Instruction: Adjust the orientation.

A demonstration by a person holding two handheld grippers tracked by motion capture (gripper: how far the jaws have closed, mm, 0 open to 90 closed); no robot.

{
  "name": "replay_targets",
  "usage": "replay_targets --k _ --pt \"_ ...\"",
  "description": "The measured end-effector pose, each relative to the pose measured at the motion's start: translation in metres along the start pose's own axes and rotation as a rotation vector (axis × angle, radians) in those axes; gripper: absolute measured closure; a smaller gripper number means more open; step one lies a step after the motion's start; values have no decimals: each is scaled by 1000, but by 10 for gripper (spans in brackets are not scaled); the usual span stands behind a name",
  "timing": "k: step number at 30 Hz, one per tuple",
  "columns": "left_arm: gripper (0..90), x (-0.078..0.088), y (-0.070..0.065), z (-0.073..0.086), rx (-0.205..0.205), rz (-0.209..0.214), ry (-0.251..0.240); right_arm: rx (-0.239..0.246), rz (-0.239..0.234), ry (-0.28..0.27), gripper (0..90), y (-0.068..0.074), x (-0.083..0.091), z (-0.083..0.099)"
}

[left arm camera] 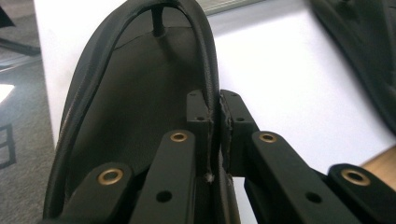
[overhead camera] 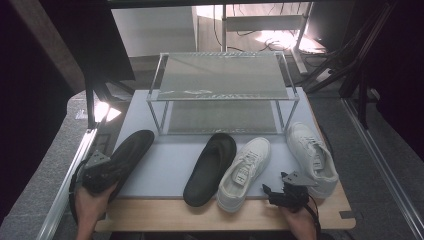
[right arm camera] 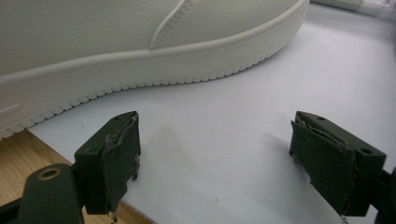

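Observation:
A black slipper [overhead camera: 131,150] lies at the left edge of the light mat [overhead camera: 165,165], its heel toward the person. My left gripper [overhead camera: 106,171] is shut on its side rim; in the left gripper view the jaws [left arm camera: 215,112] pinch the thin black rim of the slipper [left arm camera: 130,102]. The second black slipper [overhead camera: 211,169] lies mid-mat, seen also as a black slipper [left arm camera: 369,51] at the upper right. Two white sneakers [overhead camera: 246,172] [overhead camera: 313,156] lie to its right. My right gripper [overhead camera: 274,192] is open near the front edge, its jaws [right arm camera: 212,140] wide apart and empty beside a white sneaker [right arm camera: 140,42].
A two-shelf rack [overhead camera: 222,75] with metal posts stands at the back of the mat. The wooden table [overhead camera: 200,215] shows along the front edge. A metal rail [overhead camera: 70,175] runs along the left side, and dark stands crowd the far right.

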State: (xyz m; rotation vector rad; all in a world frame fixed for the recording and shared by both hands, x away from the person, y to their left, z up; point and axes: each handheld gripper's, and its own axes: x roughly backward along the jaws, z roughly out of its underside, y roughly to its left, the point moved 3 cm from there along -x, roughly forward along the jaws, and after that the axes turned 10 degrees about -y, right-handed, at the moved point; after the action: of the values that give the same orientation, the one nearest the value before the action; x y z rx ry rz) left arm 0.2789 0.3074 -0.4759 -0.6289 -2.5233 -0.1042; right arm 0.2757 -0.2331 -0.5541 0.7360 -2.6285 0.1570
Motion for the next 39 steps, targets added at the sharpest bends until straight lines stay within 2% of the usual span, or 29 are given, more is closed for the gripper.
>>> replay_targets --k 12,29,39 --pt "836 4 -26 5 -30 62 -5 0 0 0 164 0 0 0" --pt "835 -18 -55 -9 -62 128 -27 0 0 0 164 0 0 0" --pt "835 -38 -68 -20 -81 143 -35 0 0 0 164 0 0 0"
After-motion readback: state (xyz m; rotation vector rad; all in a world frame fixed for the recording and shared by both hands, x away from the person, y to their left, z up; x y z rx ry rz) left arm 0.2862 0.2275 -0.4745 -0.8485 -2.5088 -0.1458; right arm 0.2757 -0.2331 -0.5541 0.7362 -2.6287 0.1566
